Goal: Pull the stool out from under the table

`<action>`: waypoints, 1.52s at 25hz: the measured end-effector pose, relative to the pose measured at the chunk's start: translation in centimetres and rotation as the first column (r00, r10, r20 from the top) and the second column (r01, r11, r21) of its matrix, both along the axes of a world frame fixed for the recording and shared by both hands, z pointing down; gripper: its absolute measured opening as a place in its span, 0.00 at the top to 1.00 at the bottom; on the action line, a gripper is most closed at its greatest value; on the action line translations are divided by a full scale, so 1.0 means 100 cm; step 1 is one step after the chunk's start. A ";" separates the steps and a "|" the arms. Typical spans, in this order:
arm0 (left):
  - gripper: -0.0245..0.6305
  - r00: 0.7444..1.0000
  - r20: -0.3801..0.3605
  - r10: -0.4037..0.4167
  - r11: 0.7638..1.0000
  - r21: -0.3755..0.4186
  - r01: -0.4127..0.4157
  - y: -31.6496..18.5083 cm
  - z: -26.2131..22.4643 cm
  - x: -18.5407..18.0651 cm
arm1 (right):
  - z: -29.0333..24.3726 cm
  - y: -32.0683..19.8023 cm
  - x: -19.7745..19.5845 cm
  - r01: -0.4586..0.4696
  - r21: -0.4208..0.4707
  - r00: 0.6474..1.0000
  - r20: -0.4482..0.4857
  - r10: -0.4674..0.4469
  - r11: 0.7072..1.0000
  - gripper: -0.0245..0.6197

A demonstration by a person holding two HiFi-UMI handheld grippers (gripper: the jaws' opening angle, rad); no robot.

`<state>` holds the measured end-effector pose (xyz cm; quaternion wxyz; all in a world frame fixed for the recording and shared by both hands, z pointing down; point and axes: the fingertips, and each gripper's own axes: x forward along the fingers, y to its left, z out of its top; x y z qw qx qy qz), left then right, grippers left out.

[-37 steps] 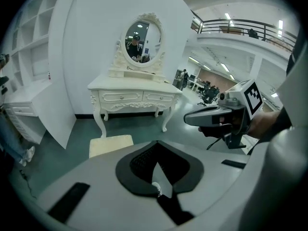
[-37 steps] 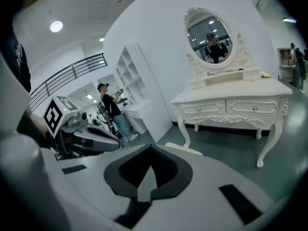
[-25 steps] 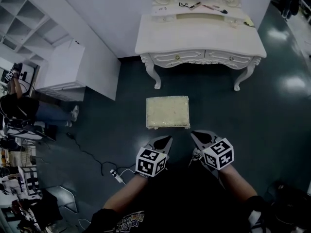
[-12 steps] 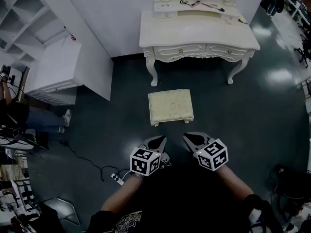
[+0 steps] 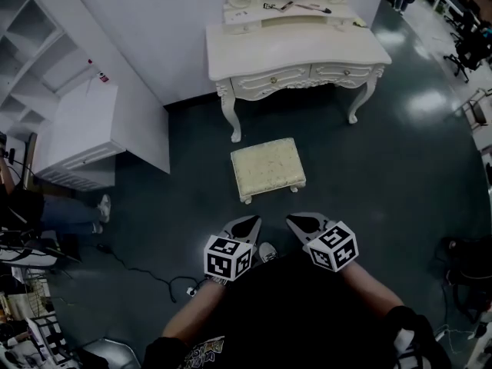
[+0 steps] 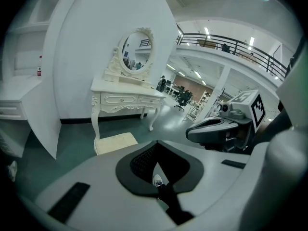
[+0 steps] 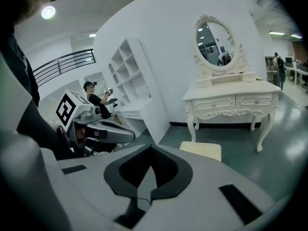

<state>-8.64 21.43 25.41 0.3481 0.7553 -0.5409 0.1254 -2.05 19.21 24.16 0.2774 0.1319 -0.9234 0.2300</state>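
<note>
A cream padded stool [image 5: 267,167] stands on the dark floor, out in front of the white dressing table [image 5: 296,48] and clear of its legs. My left gripper [image 5: 244,227] and right gripper [image 5: 301,222] hang side by side close to my body, a short way back from the stool and not touching it. Both are shut with nothing between the jaws. The left gripper view has the stool [image 6: 115,142] low beside the table [image 6: 126,88], with the right gripper [image 6: 216,129] alongside. In the right gripper view the stool [image 7: 202,150] lies before the table [image 7: 231,93].
A white shelf unit and cabinet [image 5: 84,121] stand at the left wall. A cable with a power strip [image 5: 142,269] trails on the floor at lower left. A seated person [image 5: 31,206] is at the far left. My shoe [image 5: 267,250] shows between the grippers.
The head view has swung, so table and stool sit slightly more left and tilted. Both grippers stay shut and low before my body; the stool keeps its place before the table.
</note>
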 end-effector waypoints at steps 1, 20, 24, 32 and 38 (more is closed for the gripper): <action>0.95 1.000 0.004 0.008 1.000 0.005 -0.008 0.002 -0.002 0.001 | -0.001 0.001 -0.001 -0.005 -0.001 1.000 0.001 0.005 1.000 0.92; 0.95 1.000 -0.017 0.011 1.000 0.019 -0.011 0.009 -0.005 0.008 | -0.002 0.013 0.004 0.006 -0.004 1.000 -0.015 -0.006 1.000 0.92; 0.95 1.000 -0.014 0.018 1.000 0.024 -0.017 0.010 -0.005 0.011 | -0.002 0.015 0.005 0.008 0.001 1.000 -0.019 -0.008 1.000 0.92; 0.95 1.000 -0.002 0.028 0.999 0.027 -0.028 0.016 -0.008 0.014 | -0.002 0.020 0.007 0.014 0.005 1.000 -0.017 -0.014 1.000 0.92; 0.95 1.000 -0.001 0.027 0.999 0.026 -0.027 0.021 -0.007 0.014 | -0.002 0.026 0.006 0.020 0.002 1.000 -0.018 -0.020 1.000 0.92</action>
